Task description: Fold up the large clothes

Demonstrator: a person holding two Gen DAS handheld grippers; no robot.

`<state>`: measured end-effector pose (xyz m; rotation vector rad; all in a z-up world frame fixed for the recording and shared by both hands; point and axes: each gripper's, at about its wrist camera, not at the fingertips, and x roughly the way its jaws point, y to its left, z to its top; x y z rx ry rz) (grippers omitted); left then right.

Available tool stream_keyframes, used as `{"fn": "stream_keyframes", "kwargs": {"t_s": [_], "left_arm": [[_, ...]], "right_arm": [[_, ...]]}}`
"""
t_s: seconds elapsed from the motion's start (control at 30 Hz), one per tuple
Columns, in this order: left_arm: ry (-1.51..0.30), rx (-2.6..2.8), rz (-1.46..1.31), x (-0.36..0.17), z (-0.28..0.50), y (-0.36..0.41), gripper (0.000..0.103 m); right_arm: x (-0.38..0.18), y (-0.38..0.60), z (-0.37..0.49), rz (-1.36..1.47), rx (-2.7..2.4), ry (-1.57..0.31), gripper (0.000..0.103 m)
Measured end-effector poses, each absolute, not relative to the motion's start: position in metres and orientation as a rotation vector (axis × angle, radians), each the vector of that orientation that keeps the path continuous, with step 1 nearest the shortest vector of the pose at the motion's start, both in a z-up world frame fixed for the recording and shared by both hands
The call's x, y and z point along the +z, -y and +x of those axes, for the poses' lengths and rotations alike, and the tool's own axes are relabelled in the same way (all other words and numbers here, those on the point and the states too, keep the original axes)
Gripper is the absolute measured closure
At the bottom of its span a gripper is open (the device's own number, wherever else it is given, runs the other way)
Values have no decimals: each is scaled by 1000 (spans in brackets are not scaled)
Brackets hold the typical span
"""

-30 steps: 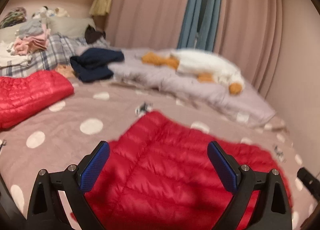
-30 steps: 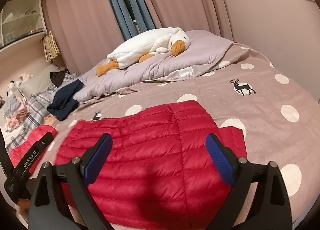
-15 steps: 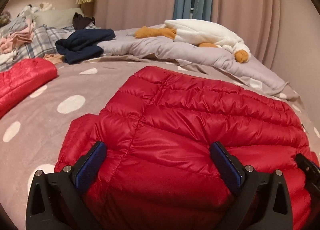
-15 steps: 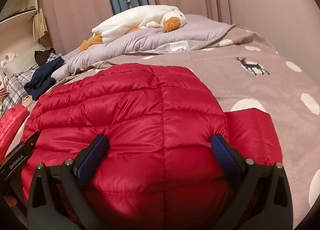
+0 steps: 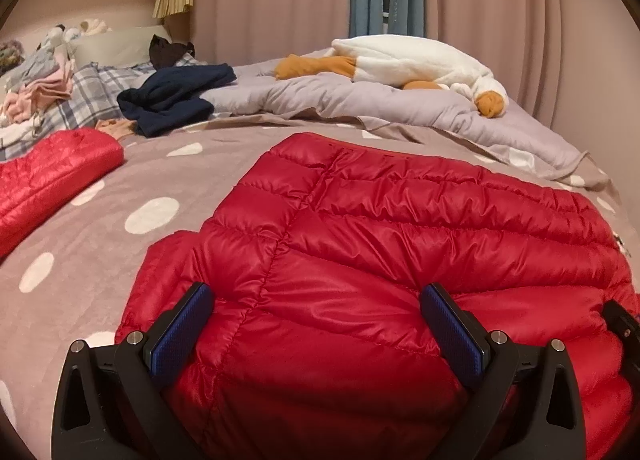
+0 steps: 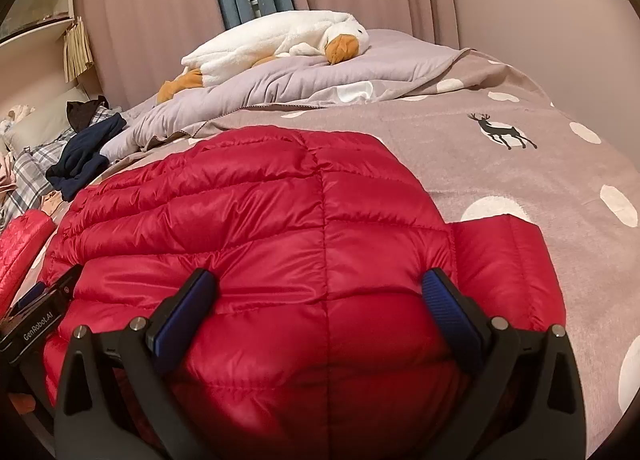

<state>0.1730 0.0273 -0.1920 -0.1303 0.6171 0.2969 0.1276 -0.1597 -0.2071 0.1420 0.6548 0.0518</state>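
Note:
A red quilted down jacket (image 5: pixel 400 236) lies flat on the polka-dot bedspread (image 5: pixel 100 220), partly folded, with a layer sticking out at its near left. My left gripper (image 5: pixel 316 324) is open, its blue pads spread wide just over the jacket's near edge. In the right wrist view the same jacket (image 6: pixel 260 228) fills the middle, with a flap showing at the right (image 6: pixel 504 260). My right gripper (image 6: pixel 320 308) is open over the jacket's near edge. The left gripper's body (image 6: pixel 36 324) shows at the left of that view.
A second red quilted garment (image 5: pixel 48 176) lies at the left. A navy garment (image 5: pixel 176 96), a plaid pillow with a clothes pile (image 5: pixel 40 92), a lilac duvet (image 5: pixel 360 104) and a white goose plush (image 5: pixel 412 64) lie at the back. Curtains and a wall stand behind.
Both grippers came down low and close over the near edge of the red jacket, which now fills both views. Both stayed open.

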Motion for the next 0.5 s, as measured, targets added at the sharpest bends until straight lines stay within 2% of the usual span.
{"fn": "stream_keyframes", "kwargs": {"t_s": [0.5], "left_arm": [[-614,299,-131,-192,171,-27,1]], "right_arm": [[-205,159,126,124,29,-650,0]]}}
